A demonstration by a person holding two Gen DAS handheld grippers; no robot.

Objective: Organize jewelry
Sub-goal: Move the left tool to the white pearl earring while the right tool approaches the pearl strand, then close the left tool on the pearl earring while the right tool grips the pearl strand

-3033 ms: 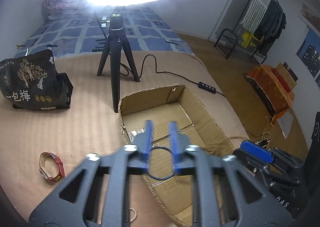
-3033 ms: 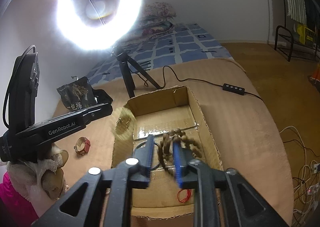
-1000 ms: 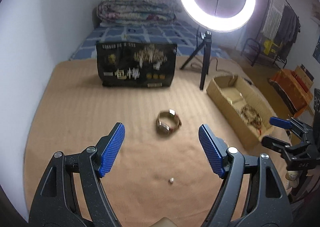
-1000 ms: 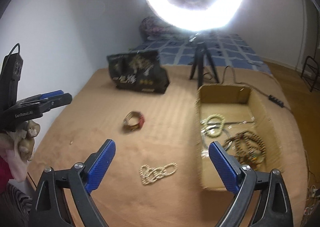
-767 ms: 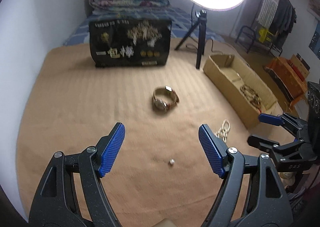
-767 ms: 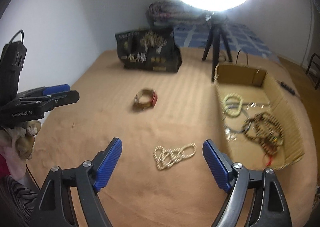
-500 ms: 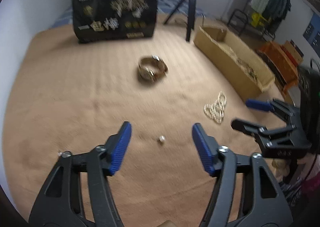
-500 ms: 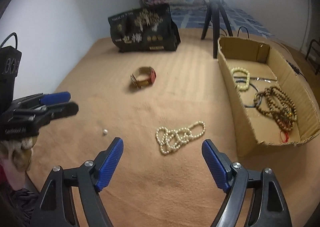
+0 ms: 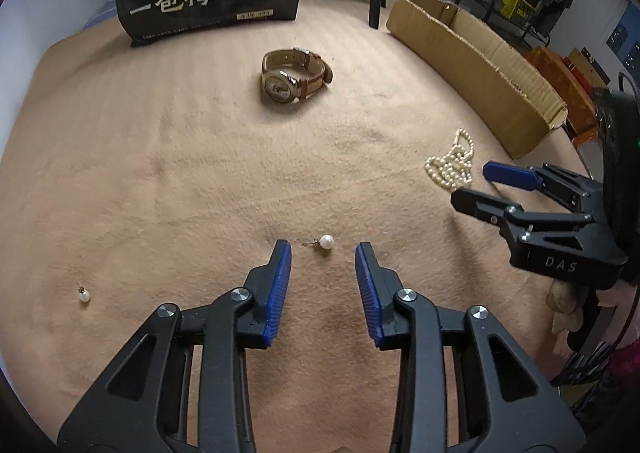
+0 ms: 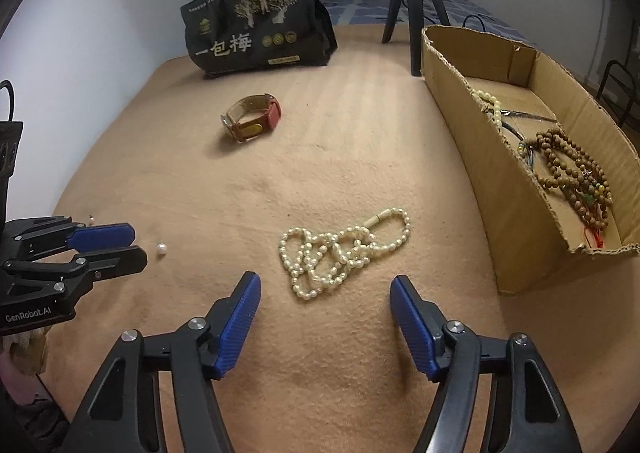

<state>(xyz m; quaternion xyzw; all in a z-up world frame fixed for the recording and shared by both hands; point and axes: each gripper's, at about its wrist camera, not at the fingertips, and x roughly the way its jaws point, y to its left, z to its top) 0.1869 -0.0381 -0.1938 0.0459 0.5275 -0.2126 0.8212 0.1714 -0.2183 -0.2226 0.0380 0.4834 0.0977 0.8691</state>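
The left gripper hovers low over the tan blanket, its fingers parted to a moderate gap with a pearl earring lying just ahead between the tips. The right gripper has its fingers spread wide and empty around the near end of a tangled pearl necklace. A second earring lies well off to the left, a watch farther back, and the cardboard box already holds beaded strands. The earring is tiny and round; closing on it could squirt it sideways or press it into the soft pile, and its post, barely visible, may snag. The necklace could slip out in loops.
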